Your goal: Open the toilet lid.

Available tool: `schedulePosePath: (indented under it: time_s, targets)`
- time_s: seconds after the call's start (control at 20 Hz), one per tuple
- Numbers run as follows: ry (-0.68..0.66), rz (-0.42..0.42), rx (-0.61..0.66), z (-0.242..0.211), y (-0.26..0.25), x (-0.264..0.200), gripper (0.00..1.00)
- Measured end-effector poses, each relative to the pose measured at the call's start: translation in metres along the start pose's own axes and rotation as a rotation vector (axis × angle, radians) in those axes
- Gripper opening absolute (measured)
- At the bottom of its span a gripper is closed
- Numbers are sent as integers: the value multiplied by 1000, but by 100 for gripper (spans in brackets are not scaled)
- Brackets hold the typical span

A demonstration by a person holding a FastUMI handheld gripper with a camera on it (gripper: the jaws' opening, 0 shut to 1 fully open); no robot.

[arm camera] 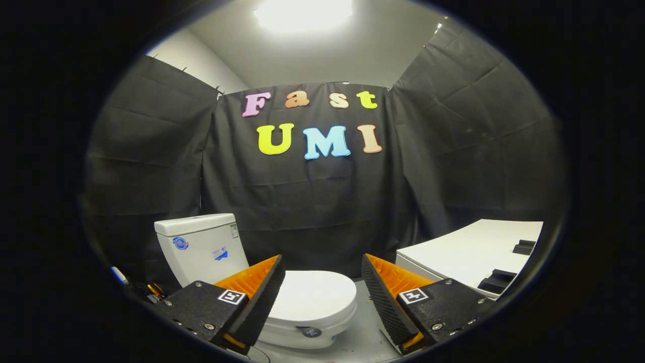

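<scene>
At the moment of inspection the tongs [322, 297] stood wide apart and held nothing, both fingers [262, 297] showing in the lower centre of the frame. The toilet lid [315, 297] lay closed and flat on the bowl, lower centre, between the two fingers and just beyond their tips, partly hidden behind the left finger. The cistern [199, 247] stood upright at lower left behind the lid, against the black cloth wall. A white surface [468, 252] carrying two dark moulded pieces [496, 281] occupied the lower right, near the right finger. The lid had not been touched. Risks, in my judgement: the lid's rounded, glossy front edge offered little purchase, so fingertips brought down on top rather than under the lip could skid off. A grip taken off-centre might twist the lid on its hinges. A lift stopped short of vertical would let the lid fall back shut; one pushed hard would strike the cistern. The right finger, swung wide, could knock the white surface's edge.
</scene>
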State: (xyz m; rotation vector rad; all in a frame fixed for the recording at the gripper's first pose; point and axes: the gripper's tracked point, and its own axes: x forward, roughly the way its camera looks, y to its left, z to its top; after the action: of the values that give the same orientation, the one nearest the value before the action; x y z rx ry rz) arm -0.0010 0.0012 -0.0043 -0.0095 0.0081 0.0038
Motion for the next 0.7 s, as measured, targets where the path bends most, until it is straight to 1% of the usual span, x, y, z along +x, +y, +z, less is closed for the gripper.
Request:
schedulePosePath:
  time_s: [0.7]
  targets:
    - [10, 9, 3, -6, 7, -2, 95]
